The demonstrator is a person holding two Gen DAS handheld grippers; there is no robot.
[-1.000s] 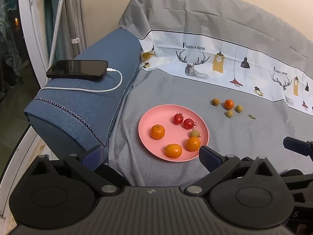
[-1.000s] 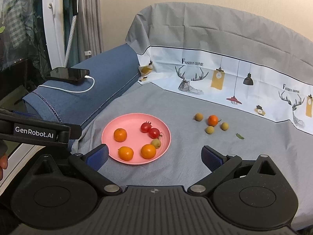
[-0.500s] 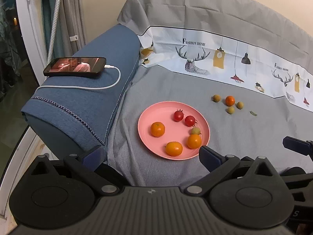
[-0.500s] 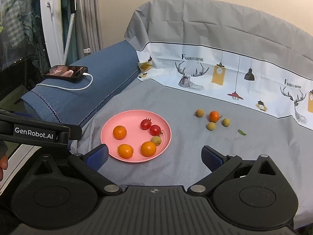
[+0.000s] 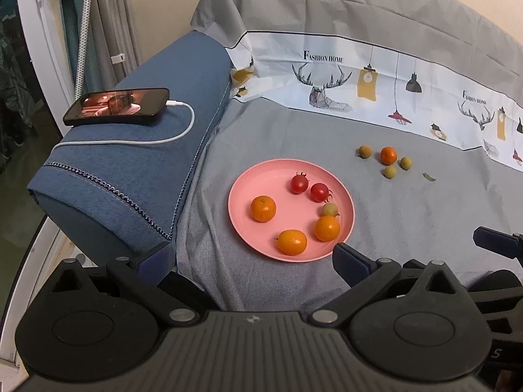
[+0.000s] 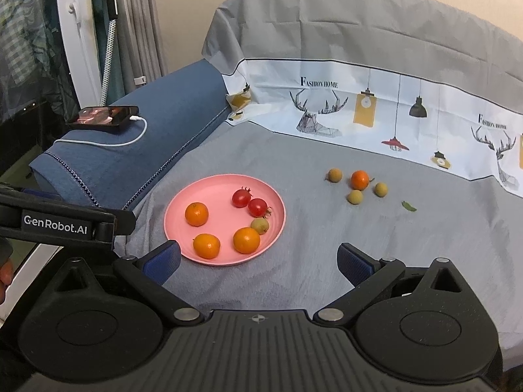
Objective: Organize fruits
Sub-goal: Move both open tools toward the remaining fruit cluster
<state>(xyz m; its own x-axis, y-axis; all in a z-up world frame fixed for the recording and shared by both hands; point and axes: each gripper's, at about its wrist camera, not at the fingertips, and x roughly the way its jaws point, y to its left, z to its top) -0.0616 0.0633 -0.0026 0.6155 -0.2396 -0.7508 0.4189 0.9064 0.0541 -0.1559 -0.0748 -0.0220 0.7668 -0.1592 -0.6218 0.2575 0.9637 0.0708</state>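
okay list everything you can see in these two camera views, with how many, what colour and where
Plate: one, pink, on the grey cloth.
Oranges: three on the plate, one more loose on the cloth.
Tomatoes: two, red, on the plate.
Small fruits: three yellow-green on the cloth, one on the plate.
Leaf: one, green, right of the loose fruit.
Phone: one, black, screen lit, on the blue cushion.
Cable: one, white, plugged into the phone.
Left gripper: jaws open, empty.
Right gripper: jaws open, empty.

Left gripper [image 5: 251, 258], jaws apart, above pink plate [image 5: 242, 202] holding six fruits; four loose fruits [image 5: 388, 155] lie beyond on grey cloth [image 5: 425, 215].
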